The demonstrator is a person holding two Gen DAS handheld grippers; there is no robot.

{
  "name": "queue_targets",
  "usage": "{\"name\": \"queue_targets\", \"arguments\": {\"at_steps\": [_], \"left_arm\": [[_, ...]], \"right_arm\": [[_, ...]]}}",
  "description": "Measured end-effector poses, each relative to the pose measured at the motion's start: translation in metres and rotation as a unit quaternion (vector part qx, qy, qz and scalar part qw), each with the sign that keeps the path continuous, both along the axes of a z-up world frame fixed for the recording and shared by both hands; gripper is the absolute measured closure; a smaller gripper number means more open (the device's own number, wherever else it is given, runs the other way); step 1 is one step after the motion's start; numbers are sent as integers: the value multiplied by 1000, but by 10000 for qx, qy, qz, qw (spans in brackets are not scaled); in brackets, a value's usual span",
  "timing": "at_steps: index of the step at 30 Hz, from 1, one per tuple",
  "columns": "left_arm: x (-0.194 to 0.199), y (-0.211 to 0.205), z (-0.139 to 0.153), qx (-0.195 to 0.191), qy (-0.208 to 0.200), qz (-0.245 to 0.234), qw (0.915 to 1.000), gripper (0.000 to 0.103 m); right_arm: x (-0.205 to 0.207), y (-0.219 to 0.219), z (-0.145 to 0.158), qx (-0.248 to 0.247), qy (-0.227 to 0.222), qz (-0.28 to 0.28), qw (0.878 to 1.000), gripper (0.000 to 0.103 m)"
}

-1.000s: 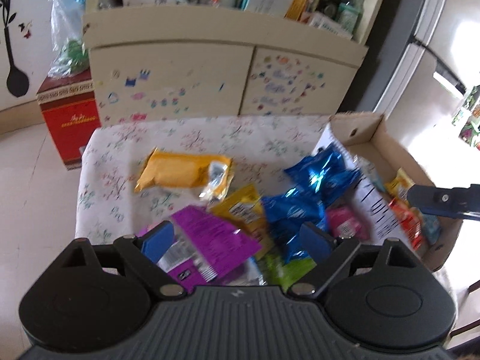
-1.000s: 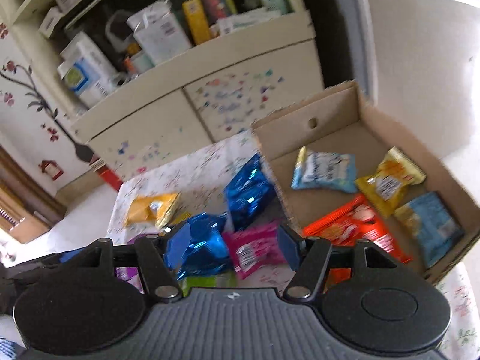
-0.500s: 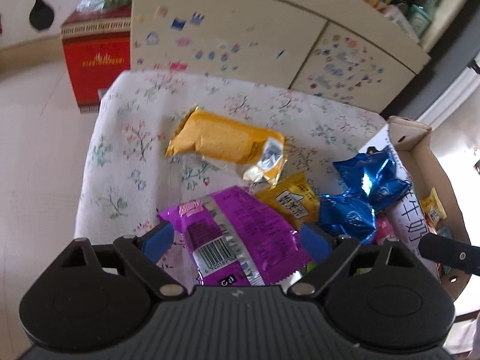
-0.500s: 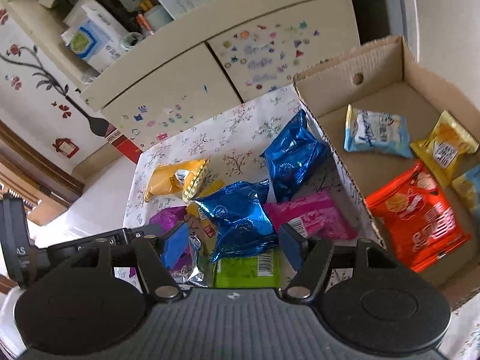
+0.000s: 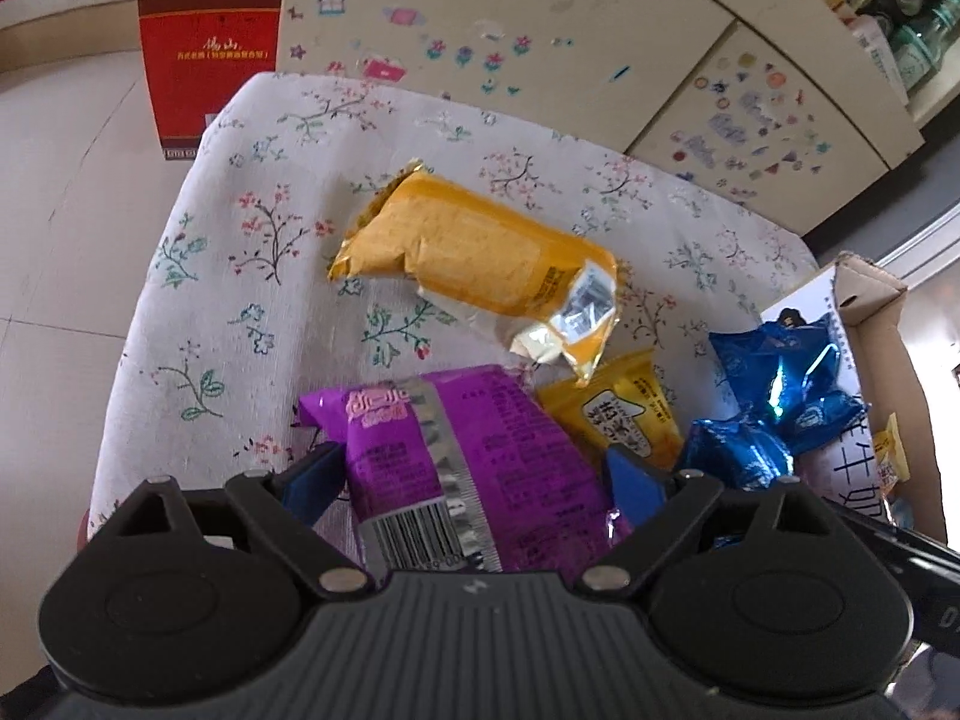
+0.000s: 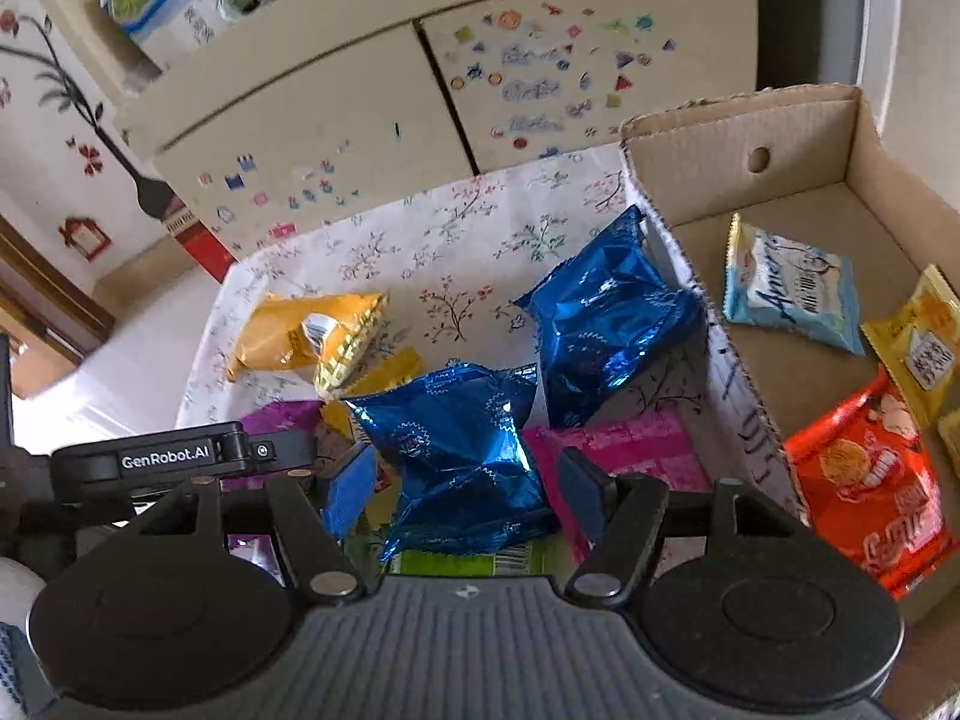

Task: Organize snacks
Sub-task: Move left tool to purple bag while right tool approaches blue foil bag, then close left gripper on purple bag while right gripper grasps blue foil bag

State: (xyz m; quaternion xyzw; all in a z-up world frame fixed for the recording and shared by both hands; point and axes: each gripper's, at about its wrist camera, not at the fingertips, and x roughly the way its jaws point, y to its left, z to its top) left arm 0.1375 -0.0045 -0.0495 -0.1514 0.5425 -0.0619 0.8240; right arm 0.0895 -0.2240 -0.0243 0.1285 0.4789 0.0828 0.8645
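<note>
1. The left gripper [image 5: 474, 480] points steeply down over a purple snack packet [image 5: 468, 468] on the flowered tablecloth [image 5: 240, 276]. Its jaws are spread wide, one blue pad on each side of the packet; the pads look just clear of the wrapper rather than pressing it, though the left one is very close.
2. Just beyond the purple packet lies a long orange-yellow bag [image 5: 480, 258] with a torn silver end, and beside that a small yellow packet [image 5: 624, 414] tucked against it.
3. The right gripper [image 6: 465, 489] hangs over a crumpled blue foil packet [image 6: 456, 450]. Its jaws stand about half spread with the packet between them; I can't see either pad squeezing the foil.
4. A second blue foil packet [image 6: 606, 318] leans against the outer wall of the cardboard box [image 6: 738, 126], which sits on the right end of the table.
5. A pink packet [image 6: 630, 444] lies flat between the nearer blue one and the box wall, and a green packet [image 6: 474, 561] peeks out under the right gripper's body.
6. Inside the box already: a pale blue packet [image 6: 792, 294], a yellow packet [image 6: 918, 342] and an orange-red bag [image 6: 870, 474], all lying flat on the box floor.
7. Behind the table stands a cream cabinet [image 6: 372, 96] covered in small stickers, and a red carton [image 5: 210, 42] sits on the floor by the table's far-left corner.
</note>
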Motion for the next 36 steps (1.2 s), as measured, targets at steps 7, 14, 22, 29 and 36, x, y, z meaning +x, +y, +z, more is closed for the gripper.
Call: {"name": "queue_targets", "arguments": {"at_steps": [7, 14, 22, 29, 36], "left_arm": [[-2, 0, -3, 220, -119, -148, 9996, 10], [-9, -5, 0, 522, -343, -438, 9971, 18], [-16, 1, 2, 346, -461, -454, 9973, 33], [-21, 2, 5, 452, -588, -483, 9961, 35], [-19, -1, 1, 526, -531, -555, 9957, 33]], "right_arm": [[8, 12, -15, -155, 173, 173, 9996, 30], [9, 21, -21, -372, 103, 224, 9990, 31], [5, 23, -18, -382, -13, 283, 9989, 46], [7, 22, -22, -243, 35, 237, 9994, 46], [6, 23, -26, -132, 65, 178, 9997, 47]]}}
